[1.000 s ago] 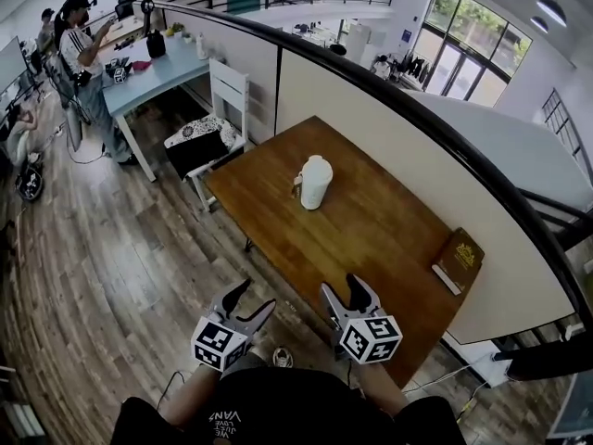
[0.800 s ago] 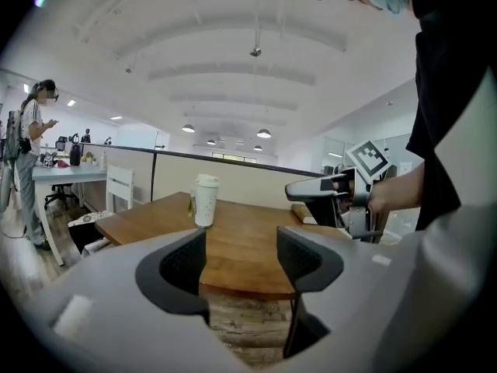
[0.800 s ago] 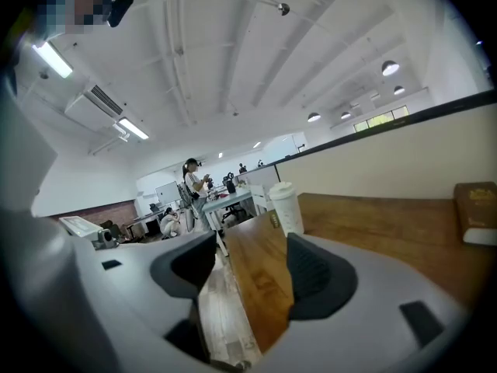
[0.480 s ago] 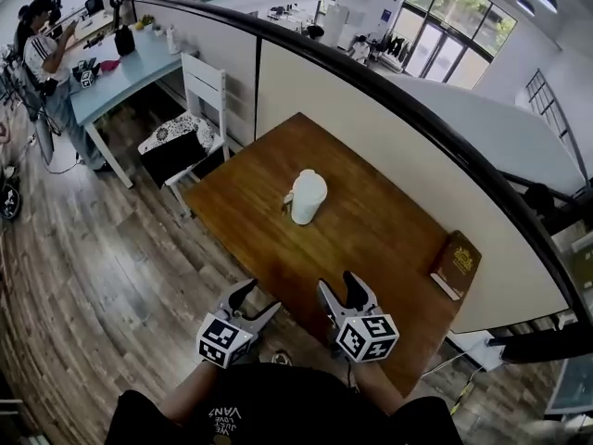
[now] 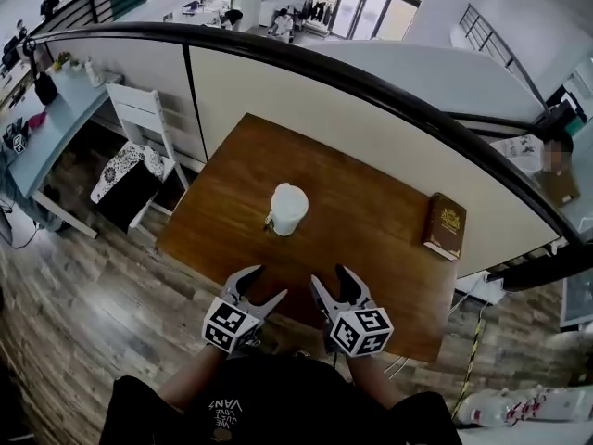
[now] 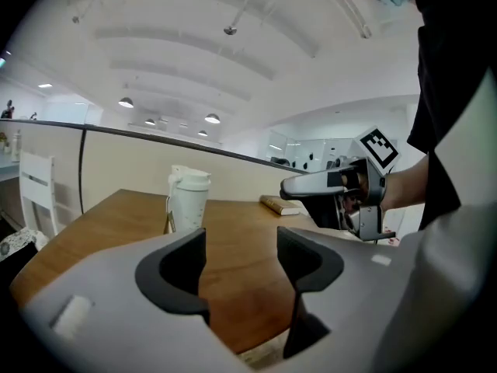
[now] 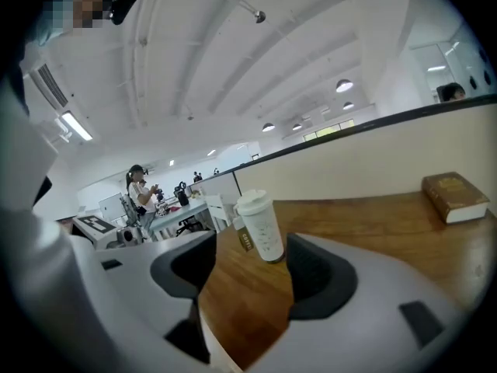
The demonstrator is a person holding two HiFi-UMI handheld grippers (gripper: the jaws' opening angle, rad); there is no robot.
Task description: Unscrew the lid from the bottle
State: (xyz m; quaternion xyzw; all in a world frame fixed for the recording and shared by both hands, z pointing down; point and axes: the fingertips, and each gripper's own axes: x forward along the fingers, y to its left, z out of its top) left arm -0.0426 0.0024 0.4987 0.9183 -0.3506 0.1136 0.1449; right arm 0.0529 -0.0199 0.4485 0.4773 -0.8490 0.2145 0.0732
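Approaching is the step you are in, by my reading. The white bottle (image 5: 287,209) stands upright near the middle of the wooden table (image 5: 371,248), its lid (image 5: 289,196) on, well apart from both tools. Your left gripper (image 5: 266,284) and right gripper (image 5: 330,276) hover side by side at the table's near edge, each with its jaws apart and only bare wood between them.

Next you will likely need to reach forward, clamp one gripper round the body to steady it, and close the other on the lid to turn it.

The tabletop is smooth, dark-stained and otherwise bare but for a brown book (image 5: 445,225) near its right edge. A low partition (image 5: 278,82) with a dark rail backs the table; a white chair (image 5: 139,123) stands to the left on plank flooring.
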